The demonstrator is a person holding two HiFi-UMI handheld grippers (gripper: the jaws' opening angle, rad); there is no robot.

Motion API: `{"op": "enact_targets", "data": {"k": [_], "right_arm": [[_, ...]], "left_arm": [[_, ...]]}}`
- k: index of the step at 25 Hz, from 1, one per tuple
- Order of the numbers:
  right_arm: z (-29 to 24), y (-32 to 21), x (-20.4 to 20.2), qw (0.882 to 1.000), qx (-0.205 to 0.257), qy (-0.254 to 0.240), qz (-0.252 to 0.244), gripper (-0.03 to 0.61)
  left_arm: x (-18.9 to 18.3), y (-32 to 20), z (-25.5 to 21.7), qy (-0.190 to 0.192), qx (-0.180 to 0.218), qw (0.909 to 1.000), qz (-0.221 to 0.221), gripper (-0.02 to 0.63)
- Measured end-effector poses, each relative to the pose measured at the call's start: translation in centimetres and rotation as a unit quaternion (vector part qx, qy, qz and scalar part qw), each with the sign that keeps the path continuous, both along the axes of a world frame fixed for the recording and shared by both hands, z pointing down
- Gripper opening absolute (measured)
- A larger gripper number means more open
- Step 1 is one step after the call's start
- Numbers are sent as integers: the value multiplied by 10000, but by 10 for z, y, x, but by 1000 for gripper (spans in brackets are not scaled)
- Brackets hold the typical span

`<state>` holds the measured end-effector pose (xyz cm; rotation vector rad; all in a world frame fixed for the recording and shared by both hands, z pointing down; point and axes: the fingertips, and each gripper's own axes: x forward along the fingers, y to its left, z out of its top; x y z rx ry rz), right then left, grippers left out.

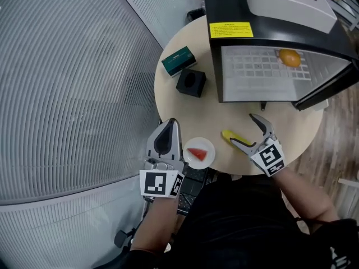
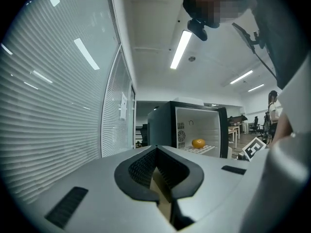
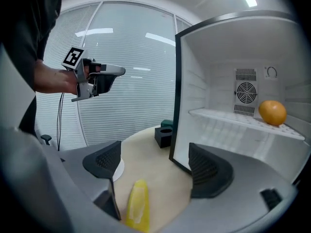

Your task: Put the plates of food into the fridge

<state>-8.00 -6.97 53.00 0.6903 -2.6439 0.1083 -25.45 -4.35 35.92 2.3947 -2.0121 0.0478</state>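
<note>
Plate not yet picked up, fridge open.
The plate (image 1: 199, 153) sits on the bench (image 1: 185, 111) in front of the fridge (image 1: 263, 74). The left claw (image 1: 170, 125) is closed and empty; the right claw (image 1: 249, 130) gapes around a yellow piece (image 1: 233, 138). A firm rim pinch and a level carry would serve best.

Matt pale table (image 1: 168, 102), glossy black fridge (image 1: 280, 38)
</note>
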Motion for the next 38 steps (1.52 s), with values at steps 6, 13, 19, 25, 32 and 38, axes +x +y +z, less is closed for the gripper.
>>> {"op": "enact_targets", "data": {"k": [6, 13, 19, 25, 32, 38], "right_arm": [[20, 18, -8, 9989, -24, 357, 304, 442], [53, 36, -10, 9965, -171, 697, 434, 442], [80, 46, -13, 9947, -388, 903, 312, 442], [123, 43, -5, 9918, -592, 1110, 210, 442], [158, 46, 7, 9870, -897, 1332, 96, 442], [179, 47, 15, 9833, -1065, 1467, -163, 442]], "left_arm": [[-15, 2, 9, 66, 46, 9990, 442, 5], [-21, 4, 31, 219, -61, 9972, 714, 5], [-21, 5, 39, 318, -142, 9965, 756, 5], [-26, -2, 51, 328, -296, 9973, 586, 5], [-25, -7, 64, 315, -503, 9976, 345, 5], [-19, -17, 67, 253, -593, 9977, 203, 5]]}}
